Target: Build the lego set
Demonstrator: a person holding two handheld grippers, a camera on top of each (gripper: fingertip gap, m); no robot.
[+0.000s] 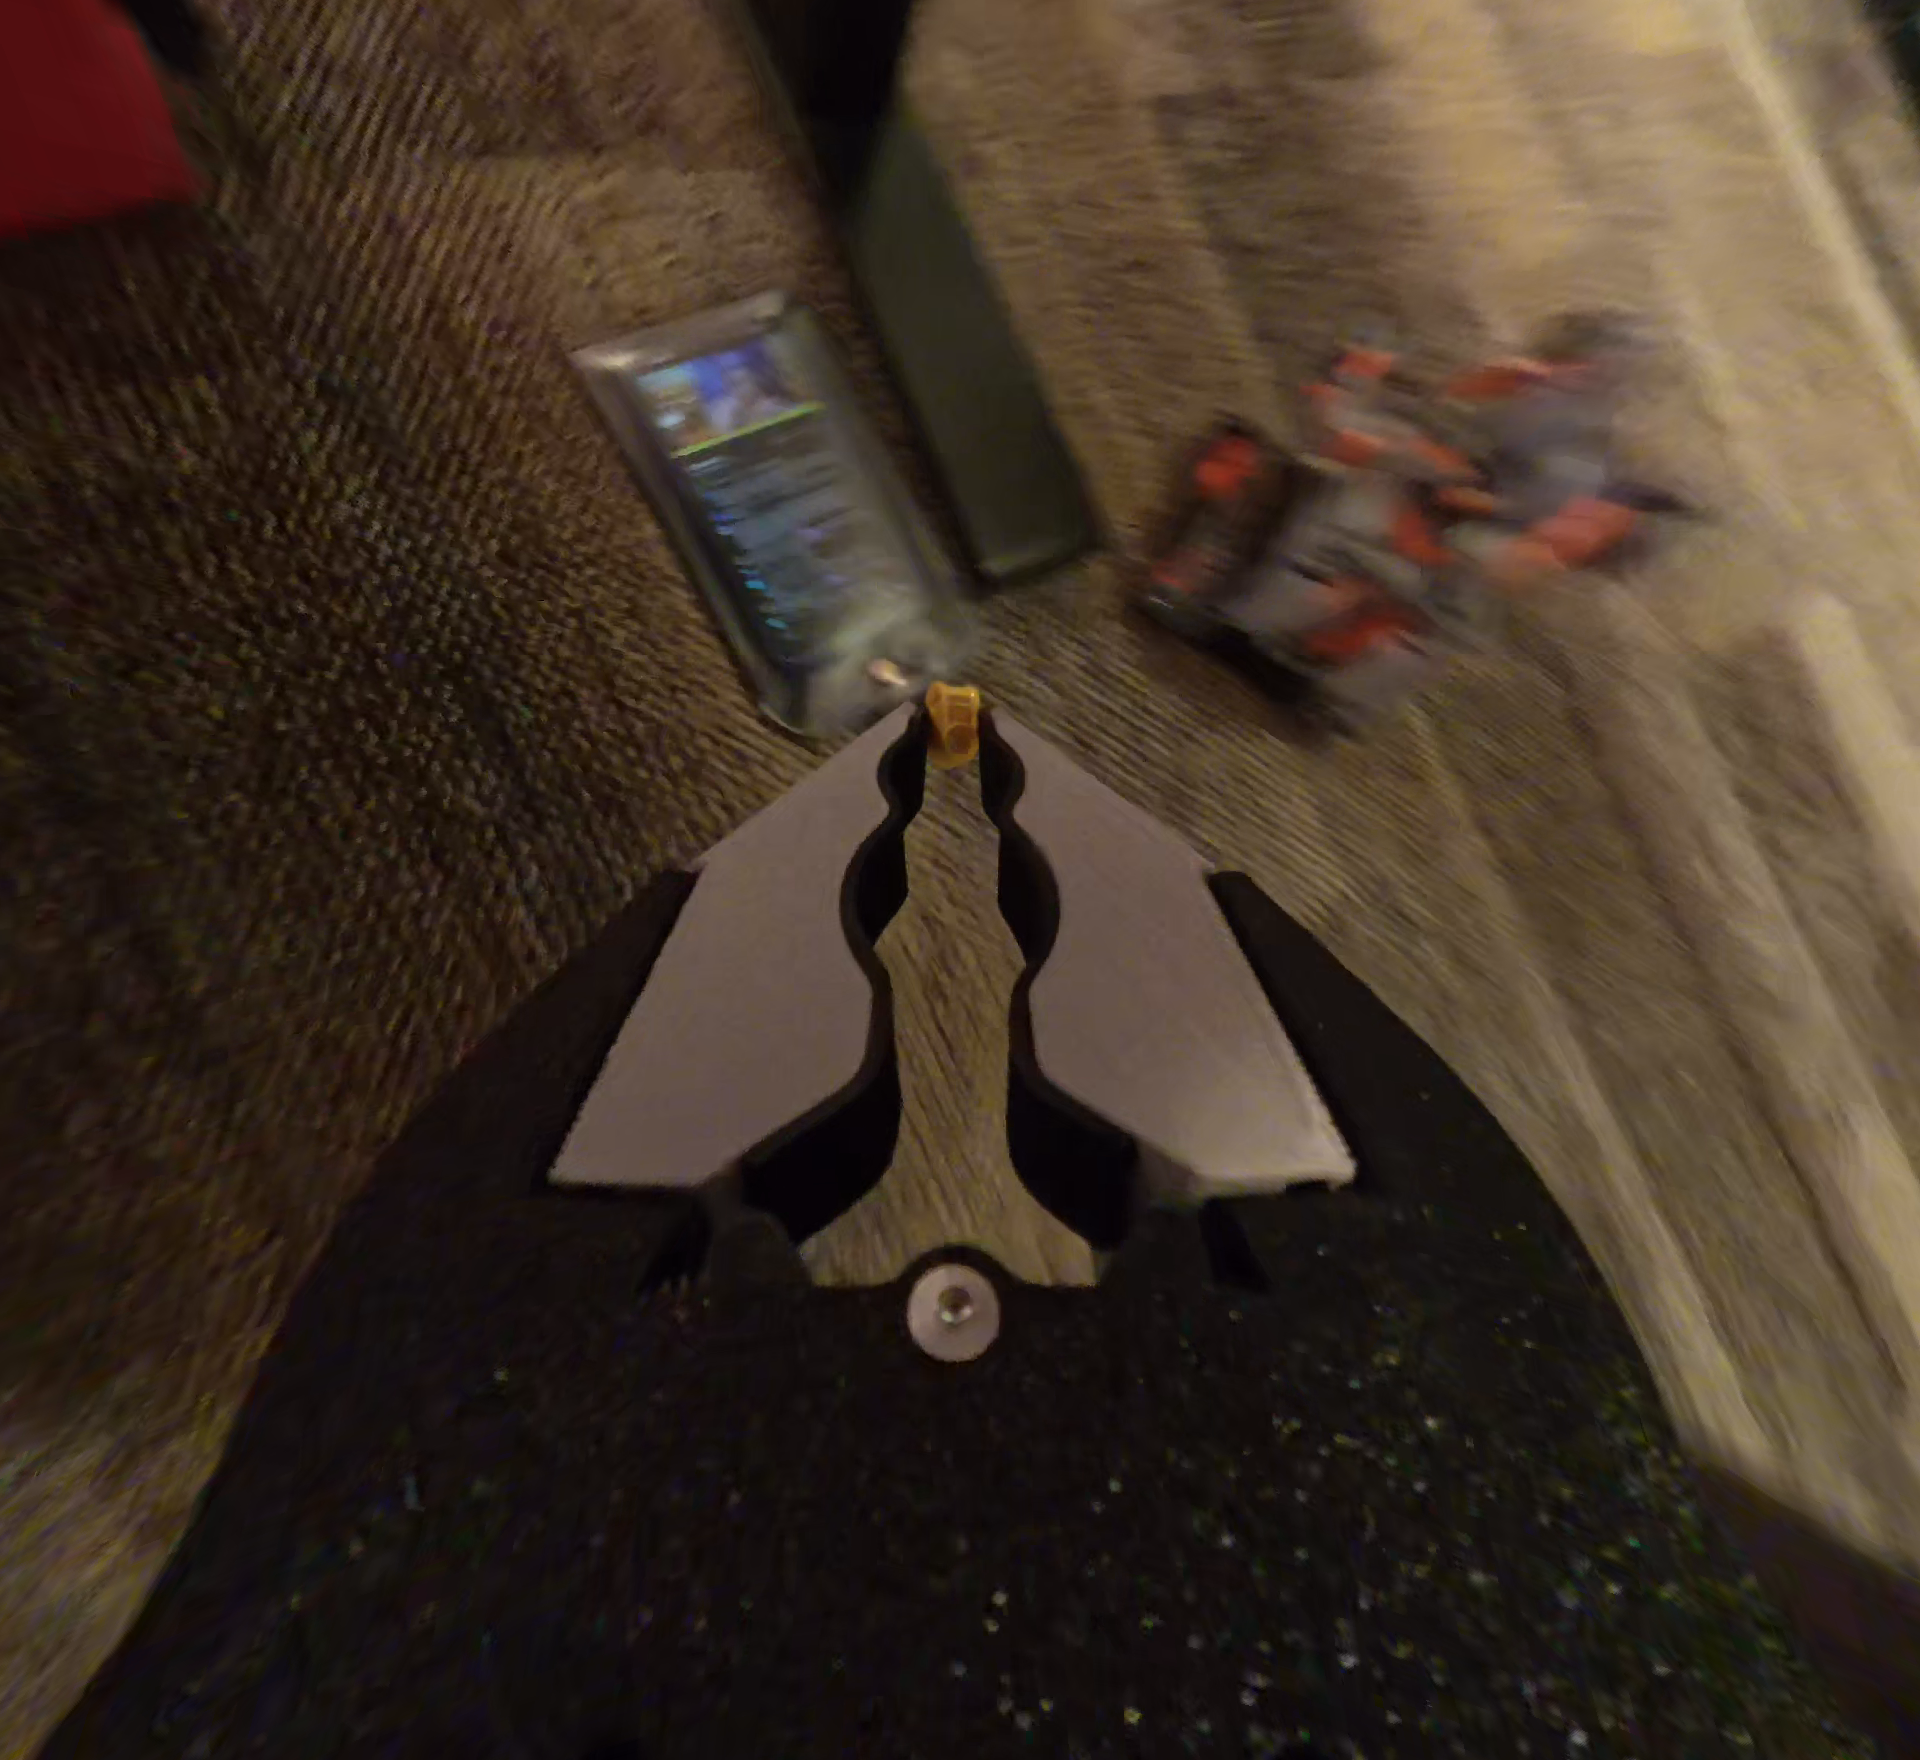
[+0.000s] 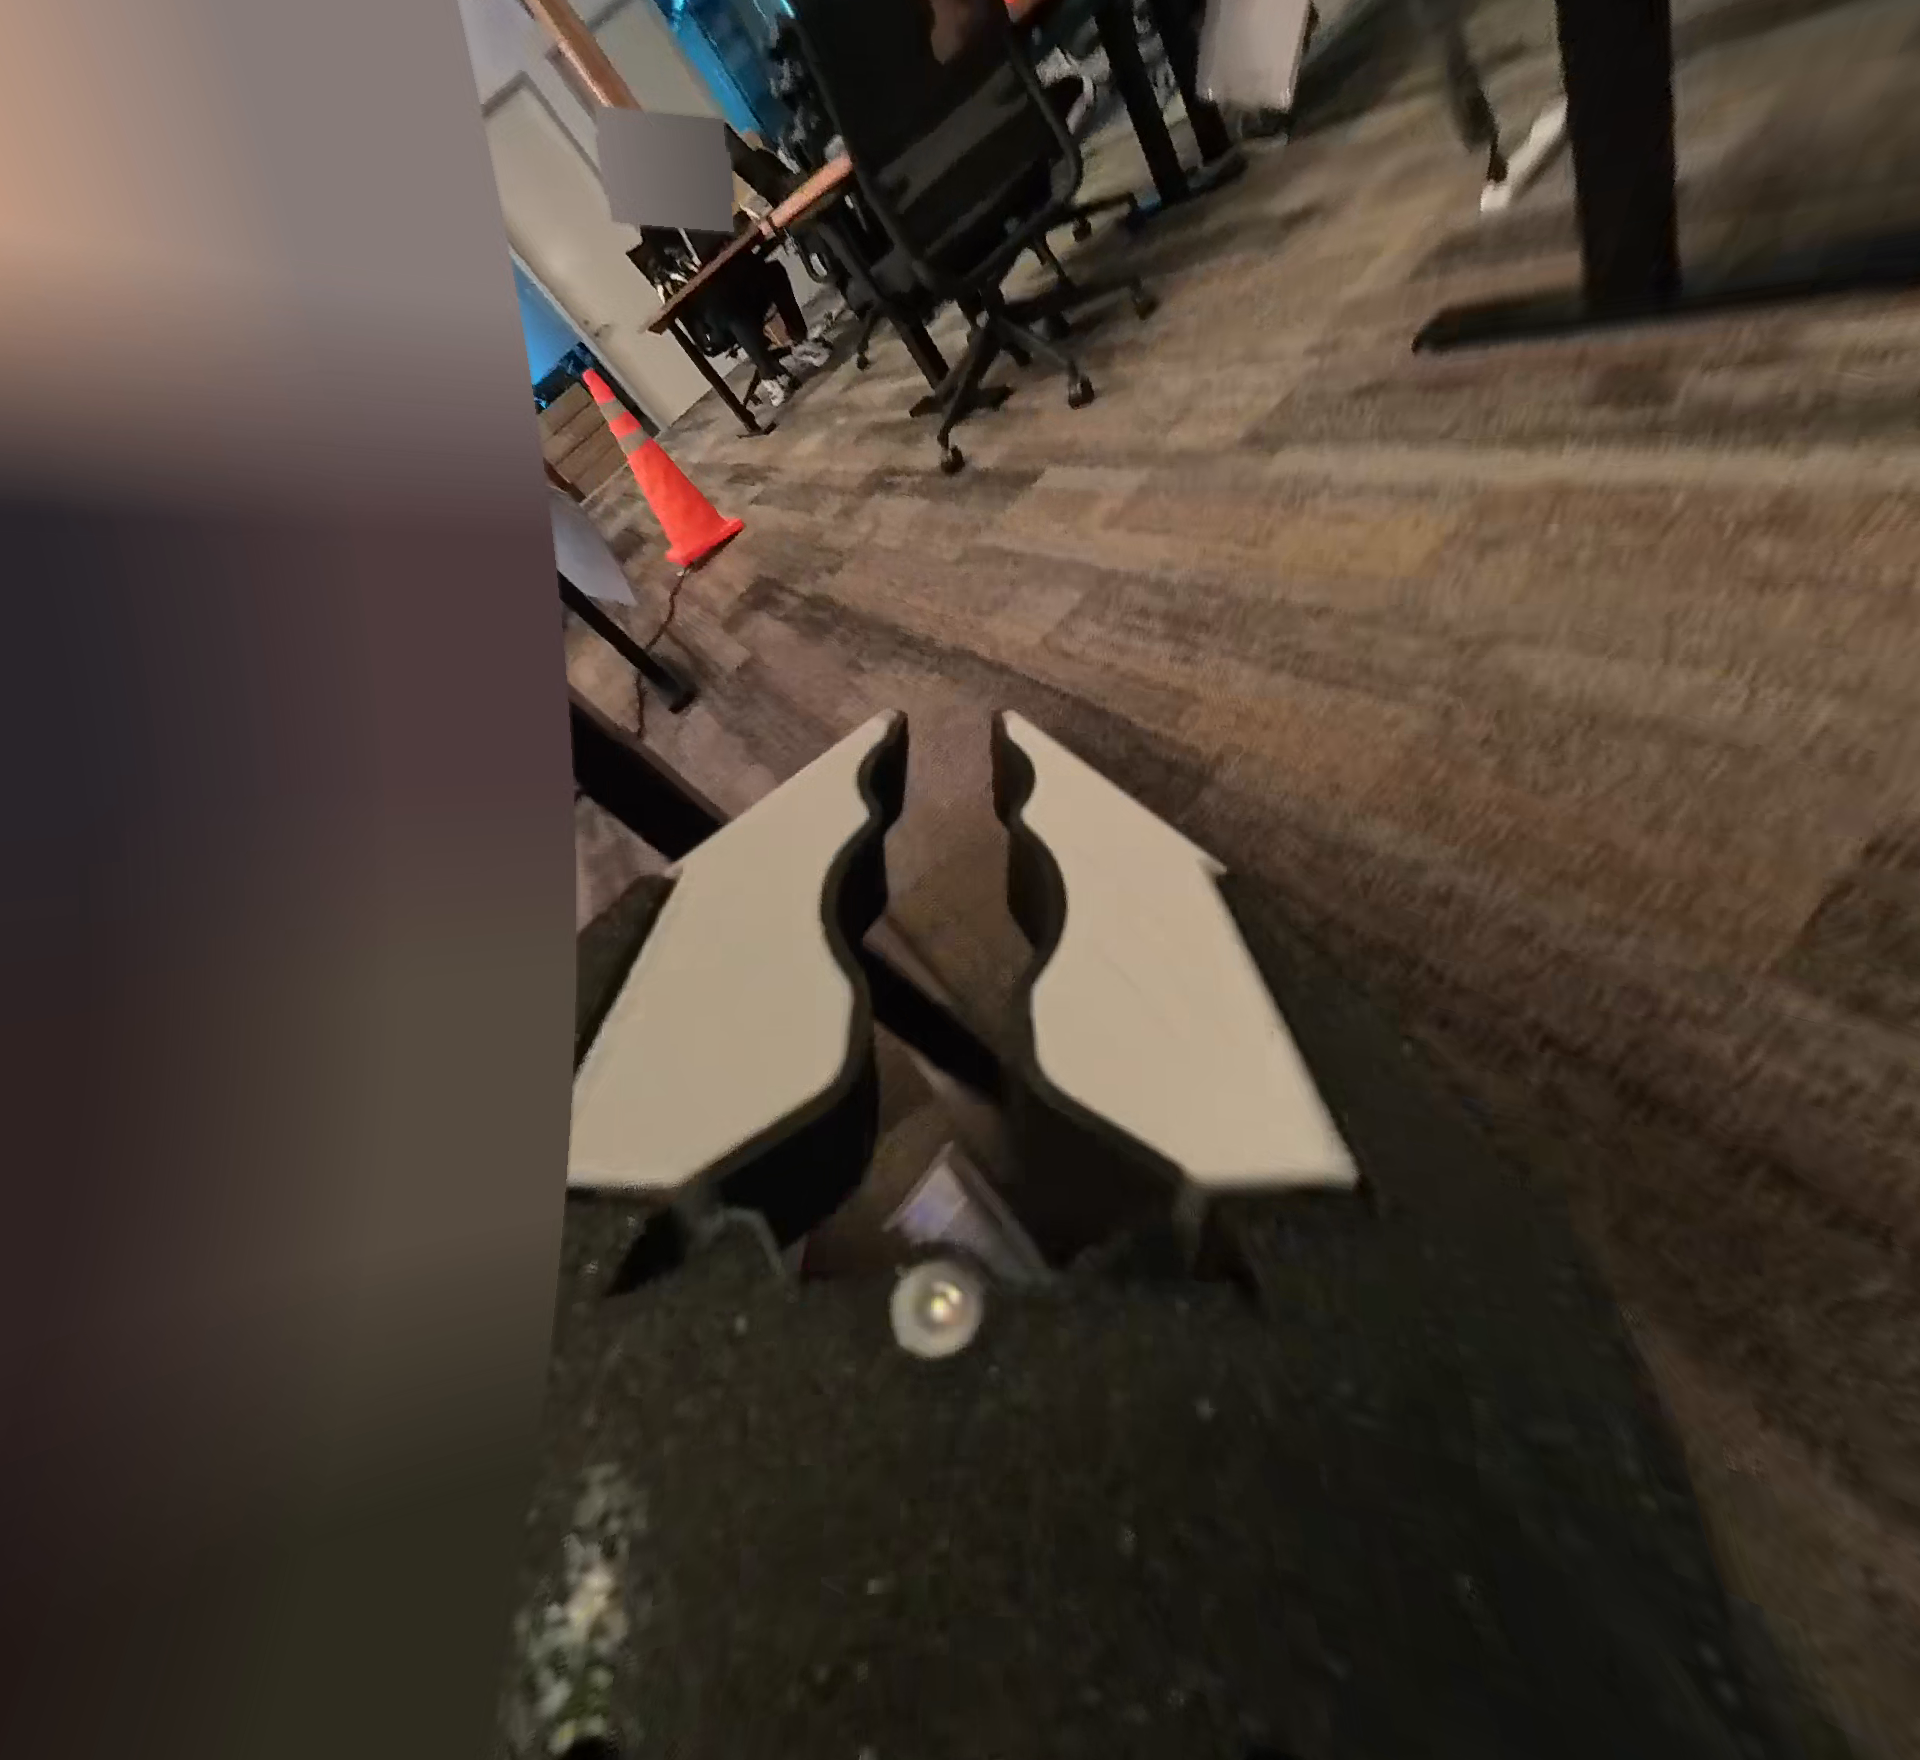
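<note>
My left gripper (image 1: 951, 731) is shut on a small yellow piece (image 1: 952, 721), pinched between its fingertips above the carpet. Just beyond the tips lies a shiny plastic packet (image 1: 764, 505) with a dark printed front, flat on the carpet. To the right of it lies a blurred red, grey and black toy vehicle (image 1: 1392, 515). My right gripper (image 2: 948, 744) is open and empty, its jaws a small gap apart, held above the carpet and pointing across an office floor.
A dark table leg and foot (image 1: 935, 360) runs down between the packet and the toy. A red cloth (image 1: 73, 48) shows at the left. In the right wrist view stand an orange cone (image 2: 675, 495), an office chair (image 2: 956, 152), desks and a black table leg (image 2: 1621, 79).
</note>
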